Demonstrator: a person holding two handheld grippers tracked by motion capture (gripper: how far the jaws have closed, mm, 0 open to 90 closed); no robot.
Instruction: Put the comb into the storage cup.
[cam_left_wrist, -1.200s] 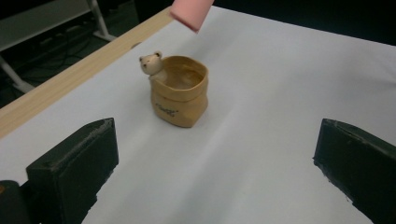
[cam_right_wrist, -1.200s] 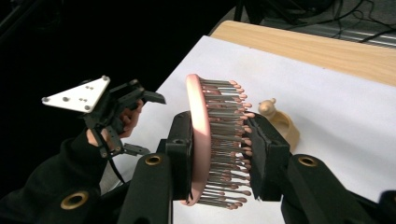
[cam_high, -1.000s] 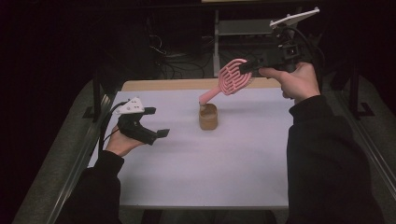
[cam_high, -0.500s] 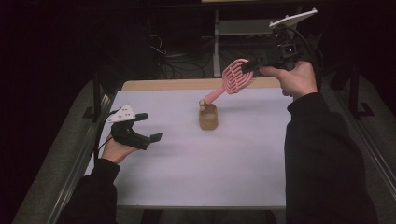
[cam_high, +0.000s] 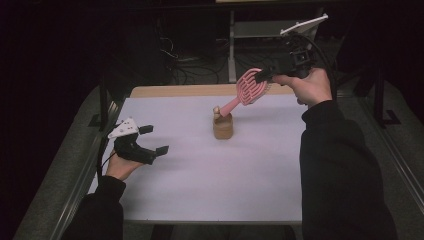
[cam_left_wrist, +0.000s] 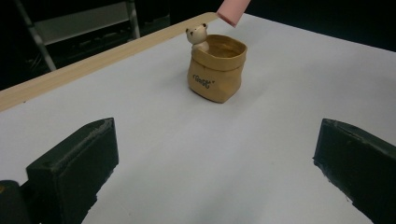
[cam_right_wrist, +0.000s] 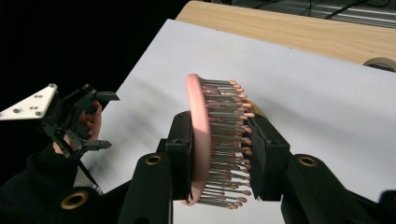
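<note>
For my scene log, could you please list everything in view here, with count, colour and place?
Hairbrush: one, pink, held in the air by its head, handle tip just above the pot.
Pot: one, tan, bag-shaped with a small bear at its rim, standing mid-table.
Table: one, white top with a wooden far edge.
Tape roll: one, pale, on the wooden edge.
Left gripper: one, black, open, over the table's left side.
Right gripper: one, black, shut on the hairbrush.

pink hairbrush (cam_high: 251, 87), grey pins pink-tipped | tan pot (cam_left_wrist: 216, 74), cream bear, dark lettering | white table (cam_high: 210, 175), pale wood edge | black grippers
</note>
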